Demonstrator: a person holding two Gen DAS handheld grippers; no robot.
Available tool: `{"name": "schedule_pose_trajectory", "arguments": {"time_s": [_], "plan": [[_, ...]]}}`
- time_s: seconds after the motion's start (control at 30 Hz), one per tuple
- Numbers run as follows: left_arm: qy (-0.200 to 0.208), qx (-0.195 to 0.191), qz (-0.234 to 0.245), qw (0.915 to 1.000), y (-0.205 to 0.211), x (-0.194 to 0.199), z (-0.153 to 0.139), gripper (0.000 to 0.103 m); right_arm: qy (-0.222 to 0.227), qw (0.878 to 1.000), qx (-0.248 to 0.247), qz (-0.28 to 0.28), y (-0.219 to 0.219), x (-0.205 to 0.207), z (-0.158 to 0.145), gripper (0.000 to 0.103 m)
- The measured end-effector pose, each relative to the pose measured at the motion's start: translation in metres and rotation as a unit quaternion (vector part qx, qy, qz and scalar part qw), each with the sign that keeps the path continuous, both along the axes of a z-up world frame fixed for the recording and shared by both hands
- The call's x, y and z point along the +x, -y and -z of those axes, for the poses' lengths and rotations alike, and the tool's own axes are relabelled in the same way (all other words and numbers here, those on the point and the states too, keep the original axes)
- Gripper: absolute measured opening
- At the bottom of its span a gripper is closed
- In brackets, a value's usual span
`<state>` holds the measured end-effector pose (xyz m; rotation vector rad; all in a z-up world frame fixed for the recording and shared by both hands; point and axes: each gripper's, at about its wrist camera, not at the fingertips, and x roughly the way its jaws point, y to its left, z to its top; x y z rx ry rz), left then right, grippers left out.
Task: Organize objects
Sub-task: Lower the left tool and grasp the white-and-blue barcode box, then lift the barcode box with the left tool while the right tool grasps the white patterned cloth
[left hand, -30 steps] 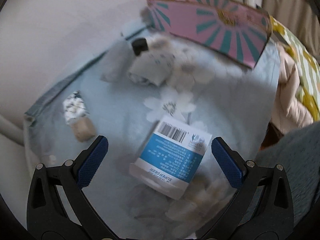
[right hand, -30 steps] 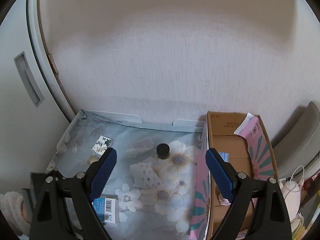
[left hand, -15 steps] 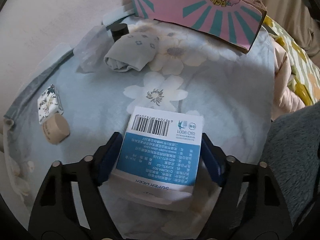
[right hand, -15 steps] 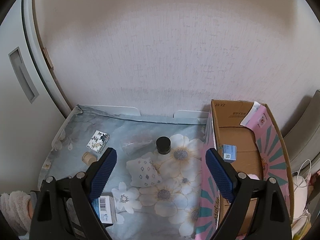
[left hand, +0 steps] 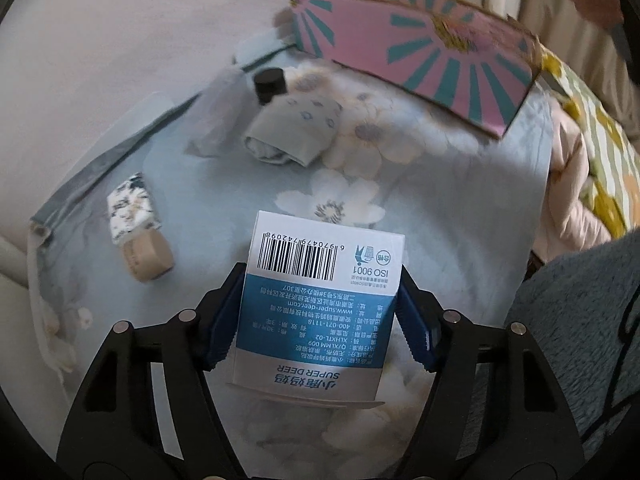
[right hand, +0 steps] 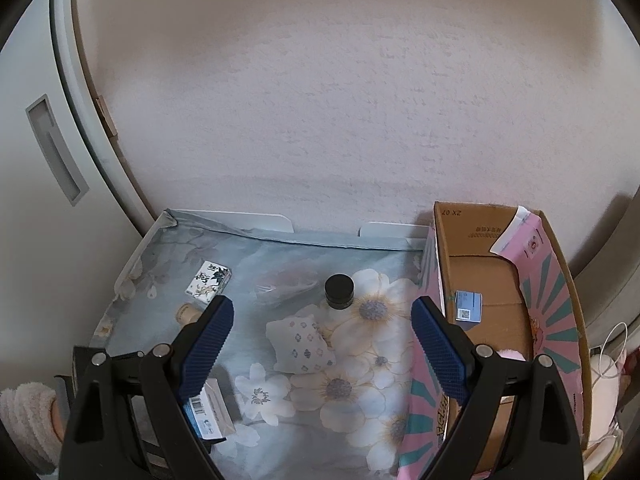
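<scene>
Your left gripper [left hand: 320, 320] has just closed its blue pads on the sides of a blue-and-white box [left hand: 320, 300], barcode end pointing away from you. The box sits low at the near edge of the floral cloth [left hand: 460, 208].

On the left, near the cloth's left edge, a small patterned packet [left hand: 130, 208] touches a tan cap [left hand: 148, 256]. Bare cloth lies between them and the box. Farther back, a rolled sock [left hand: 294, 132] lies in front of a black-capped jar [left hand: 269, 82].

Past the sock, open cloth runs right to the pink carton [right hand: 556, 300], which stands along the right edge against the wall. Its top is open, with a small blue box [right hand: 469, 306] inside.

Your right gripper [right hand: 320, 344] hovers above the cloth, jaws wide apart, holding nothing.
</scene>
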<state>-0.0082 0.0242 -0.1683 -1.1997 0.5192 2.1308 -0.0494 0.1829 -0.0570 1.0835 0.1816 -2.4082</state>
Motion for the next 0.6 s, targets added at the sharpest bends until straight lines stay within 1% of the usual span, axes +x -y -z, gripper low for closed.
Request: {"name": "schedule_pose_trajectory", "arguments": {"time_s": [0.17, 0.27, 0.37, 0.43, 0.6], "plan": [[-0.005, 0.023, -0.048, 0.9986, 0.013, -0.003, -0.031, 0.067, 0.006, 1.000, 0.001, -0.009, 0.003, -0.001, -0.007, 0.089], [-0.016, 0.044, -0.082, 0.9955, 0.025, -0.005, -0.055, 0.067, 0.007, 1.000, 0.003, -0.017, 0.005, -0.001, -0.013, 0.089], [-0.041, 0.061, -0.119, 0.9903, 0.039, -0.008, -0.081, 0.067, 0.010, 1.000, 0.007, -0.024, 0.008, -0.002, -0.014, 0.089], [-0.054, 0.067, -0.138, 0.9867, 0.046, -0.009, -0.093, 0.067, 0.013, 0.999, 0.012, -0.029, 0.010, -0.003, -0.013, 0.089], [-0.084, 0.082, -0.185, 0.9758, 0.059, -0.012, -0.124, 0.067, 0.024, 0.998, 0.024, -0.045, 0.019, -0.008, 0.000, 0.089]]}}
